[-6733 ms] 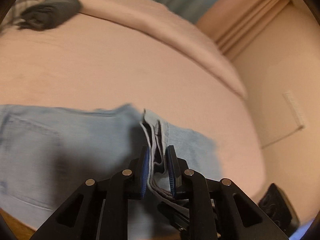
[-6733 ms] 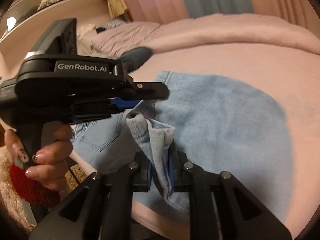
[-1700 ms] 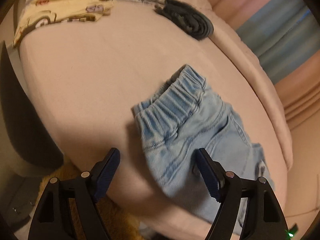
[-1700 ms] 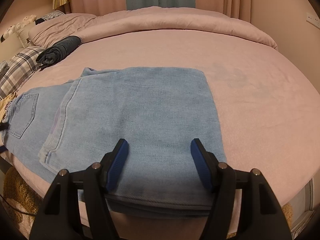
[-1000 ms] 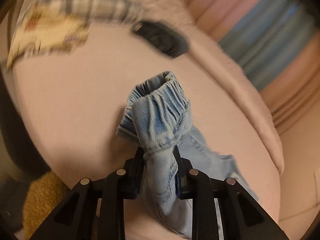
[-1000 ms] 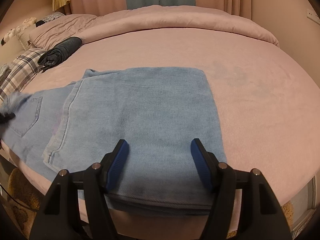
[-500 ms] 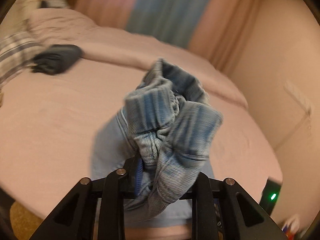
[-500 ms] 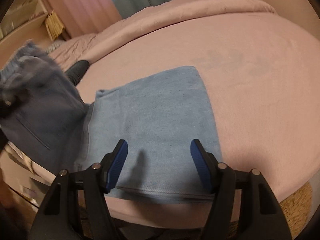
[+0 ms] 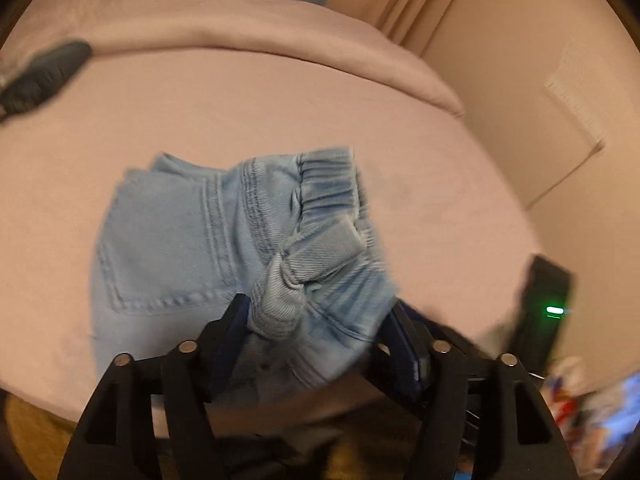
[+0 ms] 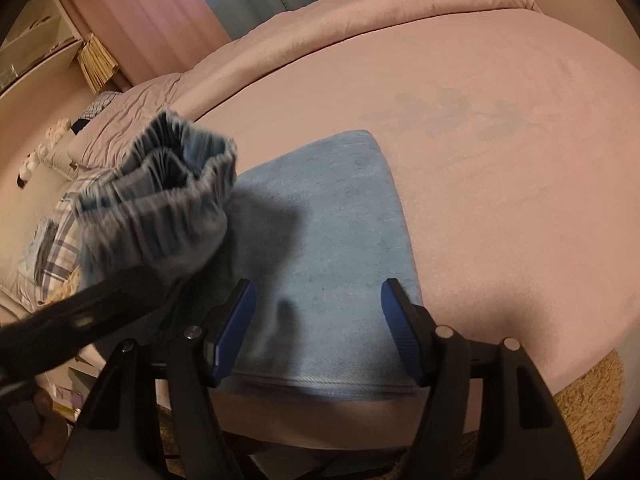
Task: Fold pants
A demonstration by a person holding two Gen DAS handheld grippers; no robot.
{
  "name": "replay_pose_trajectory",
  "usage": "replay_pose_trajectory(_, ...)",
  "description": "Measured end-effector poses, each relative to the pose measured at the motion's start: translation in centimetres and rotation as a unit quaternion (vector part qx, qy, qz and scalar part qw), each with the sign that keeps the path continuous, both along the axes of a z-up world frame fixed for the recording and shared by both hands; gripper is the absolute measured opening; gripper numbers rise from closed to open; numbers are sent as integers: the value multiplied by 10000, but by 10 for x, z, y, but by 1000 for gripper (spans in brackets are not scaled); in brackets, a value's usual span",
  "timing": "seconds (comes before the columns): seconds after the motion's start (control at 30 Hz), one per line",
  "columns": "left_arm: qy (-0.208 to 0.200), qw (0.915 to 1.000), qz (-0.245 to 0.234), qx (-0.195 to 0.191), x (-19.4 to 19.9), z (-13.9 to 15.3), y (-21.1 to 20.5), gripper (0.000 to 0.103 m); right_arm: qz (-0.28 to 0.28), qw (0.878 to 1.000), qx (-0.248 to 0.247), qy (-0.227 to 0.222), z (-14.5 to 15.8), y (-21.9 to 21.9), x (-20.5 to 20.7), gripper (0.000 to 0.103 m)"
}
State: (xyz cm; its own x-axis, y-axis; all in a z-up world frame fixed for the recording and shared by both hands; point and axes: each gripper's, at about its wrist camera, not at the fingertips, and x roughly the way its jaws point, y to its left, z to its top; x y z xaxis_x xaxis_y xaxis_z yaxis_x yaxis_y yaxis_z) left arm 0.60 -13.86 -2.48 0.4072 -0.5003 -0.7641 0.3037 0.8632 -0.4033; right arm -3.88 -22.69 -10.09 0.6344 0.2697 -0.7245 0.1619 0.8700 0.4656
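On the pink bed [image 10: 500, 160], pants [image 10: 332, 240] lie folded near the front edge; waistband end [image 9: 320, 248] is carried over them for the last fold, bunched between left gripper [image 9: 316, 320] jaws, now opening to drop it; right gripper [image 10: 316, 320] is held wide, empty, just above the denim

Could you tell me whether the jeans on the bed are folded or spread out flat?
Folded: the jeans lie doubled in layers, their waistband bunched between the left gripper's opening jaws.
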Motion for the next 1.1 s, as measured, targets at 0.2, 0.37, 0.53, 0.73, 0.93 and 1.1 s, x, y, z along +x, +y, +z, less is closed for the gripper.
replay_pose_trajectory(0.2, -48, 9959, -238, -870, -26, 25, 25, 67, -53, 10000, -25, 14, 6, -1, -5, 64)
replay_pose_trajectory(0.37, -566, 9925, 737, -789, -19, 36, 69, 75, -333, 9991, -187, -191, 25, -17, -14, 66)
replay_pose_trajectory(0.53, -269, 9843, 1743, -78, 0, 2, 108, 75, -271, 9986, 191, -411, 42, -27, -18, 76)
replay_pose_trajectory(0.73, 446, 9805, 1909, -104, 9, -40, 119, 75, 666, 9914, 1098, -231, 27, 11, 6, 81)
replay_pose_trajectory(0.93, 505, 9789, 1979, -91, 3, -39, 122, 75, 943, 9902, 1032, 67, -16, 50, 38, 50)
replay_pose_trajectory(1.1, 337, 9801, 1947, -188, 2, -33, 122, 75, 690, 9894, 1253, -257, 7, 46, 36, 35)
